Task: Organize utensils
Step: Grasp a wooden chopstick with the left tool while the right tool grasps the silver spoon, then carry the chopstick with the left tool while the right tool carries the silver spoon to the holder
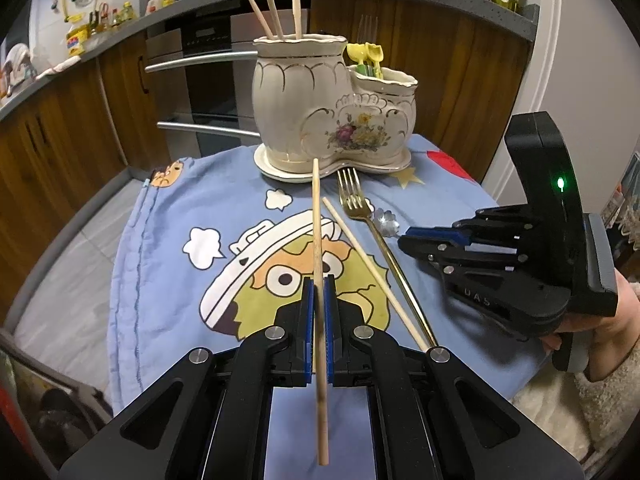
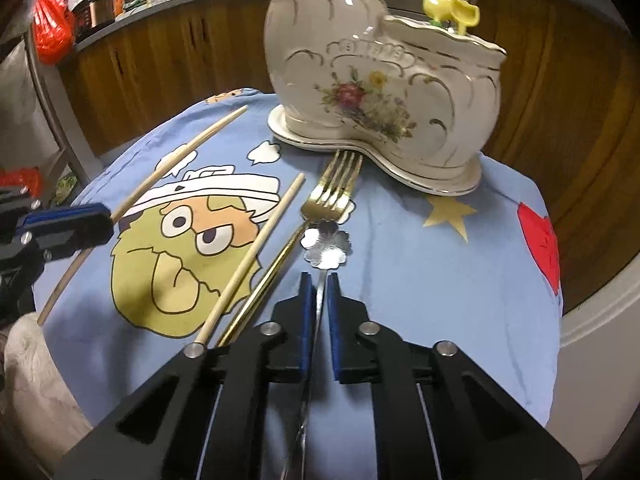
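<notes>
My left gripper [image 1: 319,280] is shut on a wooden chopstick [image 1: 317,220], held above the cloth and pointing towards the cream ceramic holder [image 1: 320,108]. The holder's tall compartment has three chopsticks [image 1: 274,12]; its low one has small yellow utensils [image 1: 366,56]. On the cloth lie a second chopstick [image 2: 256,248] and a gold fork [image 2: 332,192], side by side. My right gripper [image 2: 319,278] is shut on the thin handle of a silver spoon [image 2: 326,242] with a flower-shaped bowl, which lies next to the fork's neck. In the right wrist view the left gripper [image 2: 108,220] shows at the left edge.
A blue cartoon cloth [image 1: 168,240] covers the small round table, whose edges fall away on all sides. Wooden cabinets [image 1: 80,120] and an oven [image 1: 208,80] stand behind. A hand and pale sleeve [image 1: 592,344] hold the right gripper at the table's right edge.
</notes>
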`<move>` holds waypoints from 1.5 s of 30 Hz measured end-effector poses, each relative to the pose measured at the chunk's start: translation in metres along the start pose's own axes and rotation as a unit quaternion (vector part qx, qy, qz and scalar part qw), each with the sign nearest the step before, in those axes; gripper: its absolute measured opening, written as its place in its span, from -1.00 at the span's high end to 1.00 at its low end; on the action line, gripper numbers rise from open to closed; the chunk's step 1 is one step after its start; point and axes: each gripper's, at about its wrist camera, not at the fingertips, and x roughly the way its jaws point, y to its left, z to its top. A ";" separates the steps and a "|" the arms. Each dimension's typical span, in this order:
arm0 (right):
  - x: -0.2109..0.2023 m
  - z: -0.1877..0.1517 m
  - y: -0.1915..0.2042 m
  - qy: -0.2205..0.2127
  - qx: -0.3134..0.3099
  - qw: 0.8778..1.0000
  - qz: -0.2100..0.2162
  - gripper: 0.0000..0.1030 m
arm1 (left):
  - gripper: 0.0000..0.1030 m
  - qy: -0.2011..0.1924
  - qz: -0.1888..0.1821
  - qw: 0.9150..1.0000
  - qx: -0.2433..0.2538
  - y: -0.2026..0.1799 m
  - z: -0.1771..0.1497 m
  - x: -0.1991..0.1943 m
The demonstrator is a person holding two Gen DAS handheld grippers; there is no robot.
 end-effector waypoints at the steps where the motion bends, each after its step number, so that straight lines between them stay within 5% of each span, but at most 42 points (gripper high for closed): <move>1: 0.000 0.000 0.001 -0.001 -0.001 1.000 0.000 0.91 | 0.90 -0.002 -0.001 1.000 -0.001 0.000 0.001 0.000; 16: -0.066 -0.004 -0.014 -0.137 0.028 0.988 0.059 0.94 | 0.90 -0.045 -0.025 0.999 -0.001 -0.004 0.010 -0.011; 27: -0.109 -0.007 -0.020 -0.248 0.019 0.968 0.037 0.94 | 0.90 -0.083 -0.052 0.995 0.002 -0.006 0.021 -0.022; 35: -0.133 0.009 -0.026 -0.326 0.025 0.945 0.008 0.94 | 0.90 -0.159 -0.062 0.985 0.016 -0.006 0.044 -0.040; 45: -0.142 0.073 -0.046 -0.385 0.048 0.921 0.005 0.94 | 0.90 -0.262 -0.050 0.964 0.009 0.008 0.100 -0.042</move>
